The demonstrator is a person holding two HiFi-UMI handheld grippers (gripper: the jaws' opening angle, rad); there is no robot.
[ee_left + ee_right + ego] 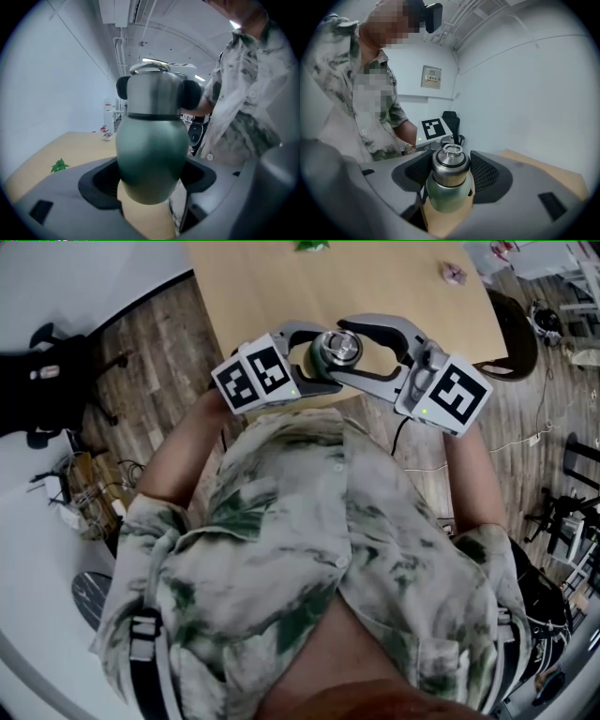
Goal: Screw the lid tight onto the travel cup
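Between the right gripper's (451, 174) jaws sits the steel lid (450, 161). The ribbed pads (486, 174) flank it on both sides and look slack, just beside the metal and not biting, so this claw is open around the lid. The carry ring (451, 150) on top is upright and free.

The left gripper (150, 177) is clamped on the green belly of the travel cup (151, 145), with a dark pad tight on each side. It holds the cup upright in the air, close to the person's chest and over the near edge of the wooden table (281, 287). Nothing supports the cup but this claw.

The lid is already seated on the cup's neck and looks level, with only a thin dark seam showing. How tight it is cannot be told.

Step, as a judgement: tightening, with the right claw slack on the lid and the left bracing the body.

The next move calls for closing the right jaws square on the lid wall below the ring. Then turn it in the tightening direction while the left keeps the body from spinning. The steel is smooth, so slip is likely unless the grip is firm.
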